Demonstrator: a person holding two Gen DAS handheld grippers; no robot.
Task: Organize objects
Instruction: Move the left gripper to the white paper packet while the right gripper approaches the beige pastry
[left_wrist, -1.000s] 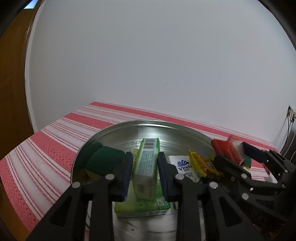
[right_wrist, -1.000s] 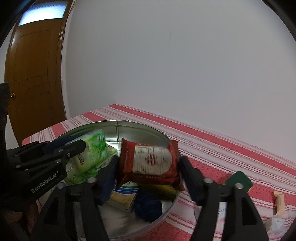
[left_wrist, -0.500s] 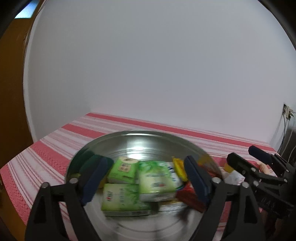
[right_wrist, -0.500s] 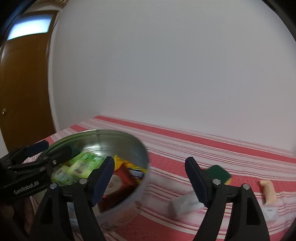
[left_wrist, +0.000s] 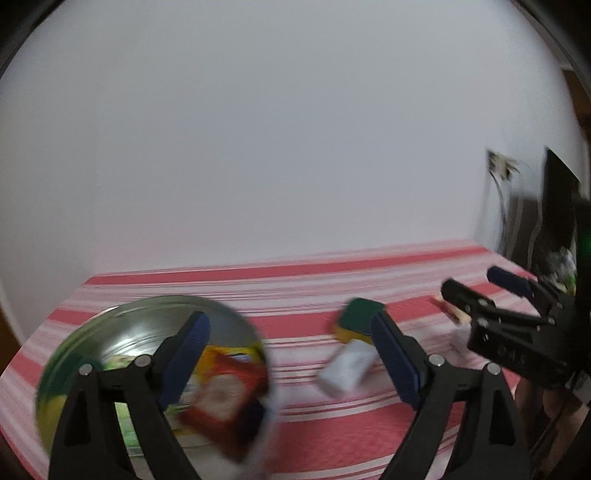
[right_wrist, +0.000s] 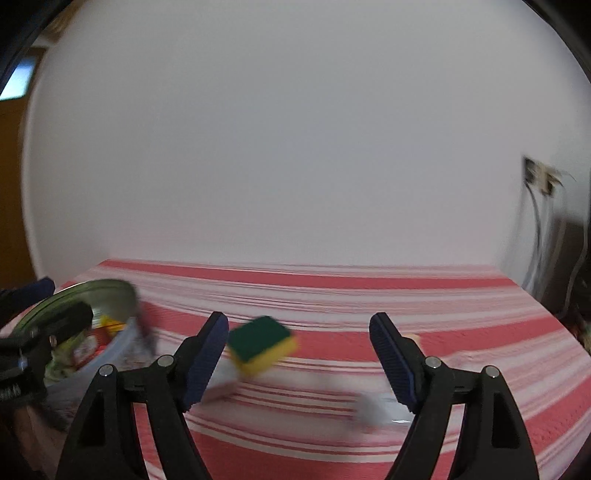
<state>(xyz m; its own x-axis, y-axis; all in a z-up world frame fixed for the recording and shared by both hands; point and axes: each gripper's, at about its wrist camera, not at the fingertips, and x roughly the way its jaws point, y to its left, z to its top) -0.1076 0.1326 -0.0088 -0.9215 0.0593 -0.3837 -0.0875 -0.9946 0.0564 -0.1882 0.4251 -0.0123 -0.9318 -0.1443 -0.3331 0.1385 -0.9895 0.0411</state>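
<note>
**Both grippers spread wide and empty over the striped cloth**

At your far left sits the round metal tin (left_wrist: 122, 325), resting on the red-and-white striped tablecloth (left_wrist: 295, 280). Inside it you can make out a red packet (left_wrist: 221, 398) with a pale round label, something yellow (left_wrist: 214, 356) behind it, and green wrapping low on the left; blur smears all the print, so no brand or lettering can be read.

Your left gripper (left_wrist: 291, 365) has its jaws wide apart with nothing between them; its left finger overlaps the tin. Between its fingers a white bar-shaped pack (left_wrist: 345, 367) lies on the cloth, and just behind that a sponge (left_wrist: 360, 319), green on top, yellow beneath.

Your right gripper (right_wrist: 299, 363) is likewise spread wide and carries nothing. The sponge (right_wrist: 262, 345) lies just inside its left finger. A small tan piece (left_wrist: 456, 314) lies farther right.

At far right, a wall socket (right_wrist: 541, 177) with cables hanging.
</note>
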